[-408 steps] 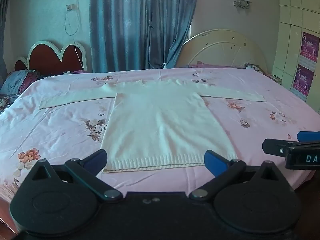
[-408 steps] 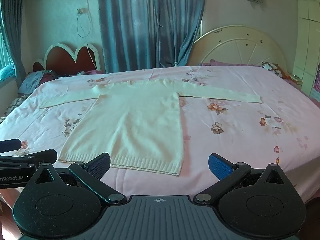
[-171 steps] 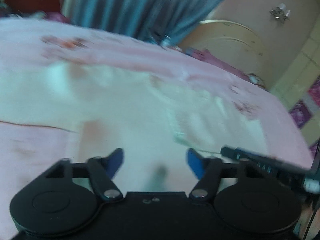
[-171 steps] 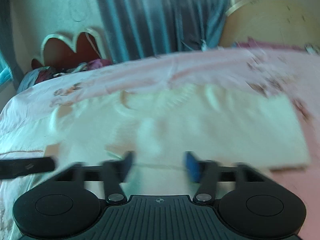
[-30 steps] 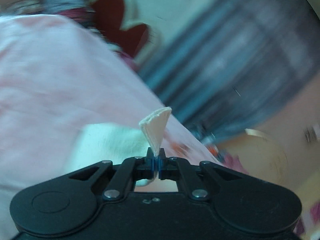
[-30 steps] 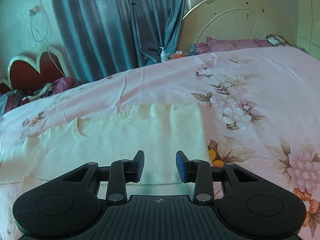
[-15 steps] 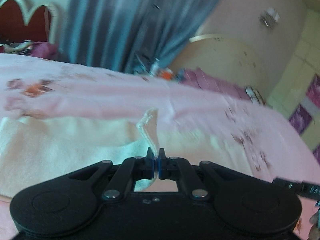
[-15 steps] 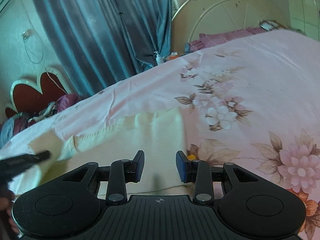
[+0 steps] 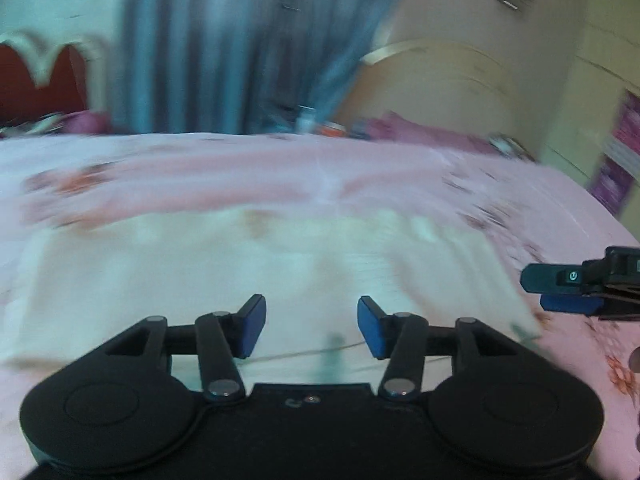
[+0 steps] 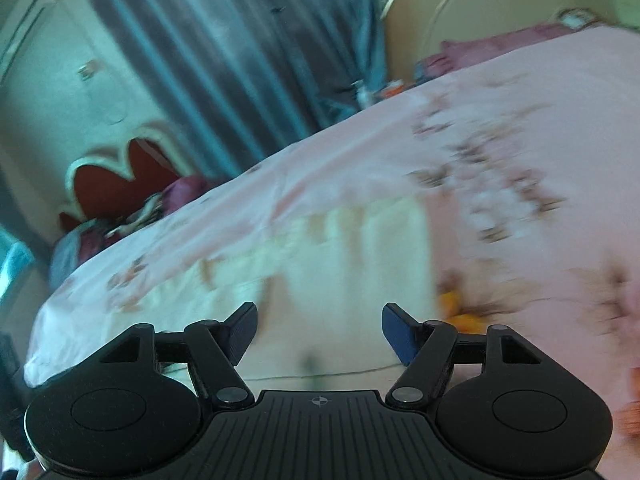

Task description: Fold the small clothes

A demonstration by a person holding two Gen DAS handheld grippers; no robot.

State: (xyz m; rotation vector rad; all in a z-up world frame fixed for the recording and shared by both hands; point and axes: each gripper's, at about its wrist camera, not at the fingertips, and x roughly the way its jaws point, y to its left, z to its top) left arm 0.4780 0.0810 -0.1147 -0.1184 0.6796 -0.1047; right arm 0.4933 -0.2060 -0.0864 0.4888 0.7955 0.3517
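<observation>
— Containers anywhere? Where the garment?
— No container to be made out. Cream knitted sweater lying folded flat across the middle of the left wrist view, on the pink flower-printed bedsheet; blurred, folds hard to read. In the right wrist view, same sweater at centre, right edge straight against bare sheet.
— Grippers?
— Left gripper, lower centre: blue pads apart, having just spread, nothing between, held just over the sweater's near edge. Right gripper: pads wider still, also just spread, nothing held. Seen too at the right edge of the left view, just past the sweater's right end.
— Room to move?
— Open sheet beyond the sweater and to the right. Bed edge dropping off at the left of the right view.
— Surroundings?
— Upper left, red scalloped headboard; then blue-grey curtains; then cream arched headboard; small bottles between, too blurred to tell. All well apart from the sweater.
</observation>
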